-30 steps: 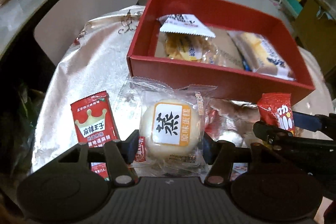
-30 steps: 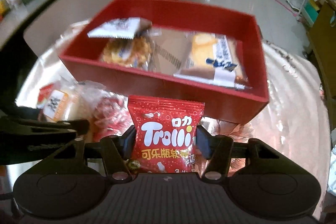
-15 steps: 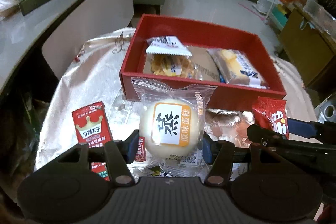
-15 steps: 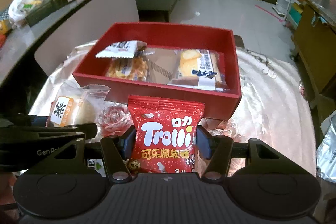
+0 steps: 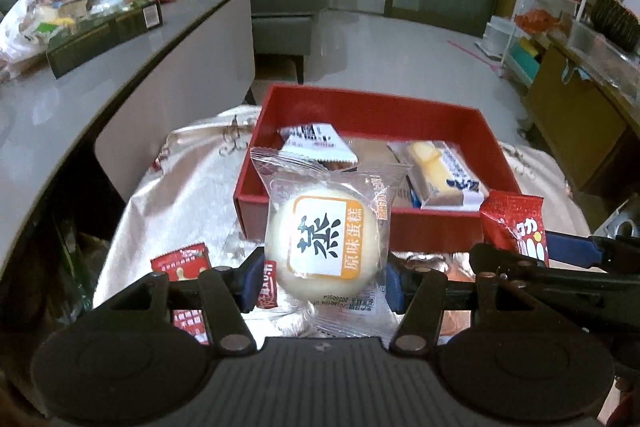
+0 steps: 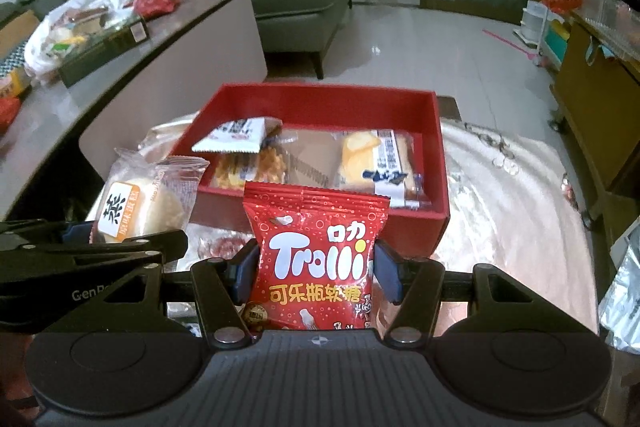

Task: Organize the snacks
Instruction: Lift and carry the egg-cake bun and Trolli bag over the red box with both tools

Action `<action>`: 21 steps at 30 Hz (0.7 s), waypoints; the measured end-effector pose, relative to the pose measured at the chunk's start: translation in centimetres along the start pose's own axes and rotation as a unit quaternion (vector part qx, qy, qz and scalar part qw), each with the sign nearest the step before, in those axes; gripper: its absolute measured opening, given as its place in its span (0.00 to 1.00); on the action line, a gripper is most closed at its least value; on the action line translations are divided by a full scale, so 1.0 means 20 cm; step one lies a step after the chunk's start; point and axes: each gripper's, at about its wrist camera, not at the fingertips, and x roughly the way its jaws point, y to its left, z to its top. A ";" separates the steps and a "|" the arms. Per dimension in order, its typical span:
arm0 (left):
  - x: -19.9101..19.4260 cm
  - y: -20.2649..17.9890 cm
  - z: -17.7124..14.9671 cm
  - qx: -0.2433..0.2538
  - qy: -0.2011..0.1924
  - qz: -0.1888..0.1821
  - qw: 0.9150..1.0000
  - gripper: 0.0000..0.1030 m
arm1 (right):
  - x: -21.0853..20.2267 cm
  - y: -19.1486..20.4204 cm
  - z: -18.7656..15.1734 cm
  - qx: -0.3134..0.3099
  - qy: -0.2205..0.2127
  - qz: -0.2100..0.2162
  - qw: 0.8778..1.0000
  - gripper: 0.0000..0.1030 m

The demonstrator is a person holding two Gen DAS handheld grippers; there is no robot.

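Shiny cloth covers the bench under both your jaws. Your left gripper [image 5: 322, 277] has its jaws clamped on a steamed cake packet [image 5: 324, 231]; your right gripper [image 6: 310, 269] has its jaws clamped on a red Trolli gummy bag [image 6: 316, 251], both held clear of the cloth. Just beyond each pair of jaws sits the red box [image 6: 438, 163], already holding a yellow cake bar [image 6: 378, 157] and a white-topped packet [image 6: 236, 137]. So two snacks look stowed, two are in hand, and, by my reading, both drops remain. Only the left view shows a small red sachet [image 5: 182, 261] on the cloth, left of those jaws, so more remains to gather. Only the right view shows the cloth right of the box.
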 end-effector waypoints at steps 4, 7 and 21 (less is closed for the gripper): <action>-0.02 0.00 0.02 0.000 -0.014 0.001 1.000 0.49 | -0.01 0.00 0.02 0.001 -0.010 0.003 1.000 0.64; -0.04 0.00 0.05 0.000 -0.028 0.002 1.000 0.49 | -0.03 0.01 0.05 -0.004 -0.022 0.000 1.000 0.64; -0.09 -0.05 0.17 0.014 -0.099 0.021 0.995 0.49 | -0.08 -0.04 0.16 0.006 -0.068 0.005 0.998 0.64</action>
